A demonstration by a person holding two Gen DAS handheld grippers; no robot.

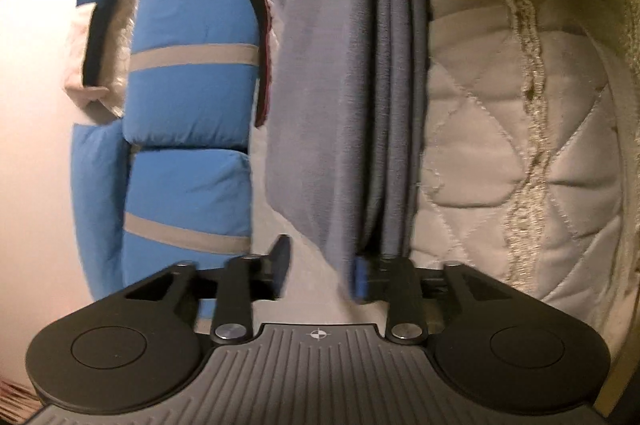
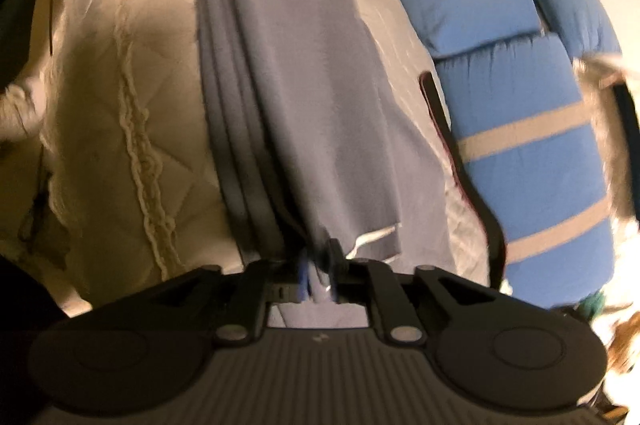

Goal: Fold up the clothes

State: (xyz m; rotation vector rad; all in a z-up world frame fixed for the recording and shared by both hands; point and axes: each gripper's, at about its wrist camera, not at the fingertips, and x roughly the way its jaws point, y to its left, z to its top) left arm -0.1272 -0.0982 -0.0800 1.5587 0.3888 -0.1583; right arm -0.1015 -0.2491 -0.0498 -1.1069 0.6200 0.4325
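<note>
the grey garment (image 1: 352, 73) lies folded into a long narrow strip on a cream quilted bedspread (image 1: 500, 145), its layered edges stacked along one side. a raised wavy line of stitching (image 1: 528, 113) runs down the bedspread just beside it.

left tongs (image 1: 320, 271): fingers stand apart. the near end of the grey garment hangs down into the gap, close against the blue-padded finger (image 1: 360, 277); the other finger is clear of the cloth. not pinching the fabric as far as the left wrist view shows. some motion blur here.

right tongs (image 2: 320, 273): fingers closer together, with a corner of the grey garment (image 2: 304, 73) between them. the tips are smeared by blur, so i cannot tell whether the pads press on the cloth or only flank it. a pale strip (image 2: 376, 237), perhaps a label or hem, shows at the garment's near edge just beside the tongs.

alongside the garment, on the far side from the stitching: a blue padded bundle with grey bands (image 1: 192, 65), seen in both views (image 2: 500, 85). a dark strap with a reddish edge (image 1: 260, 25) lies between the bundle and the garment.
</note>
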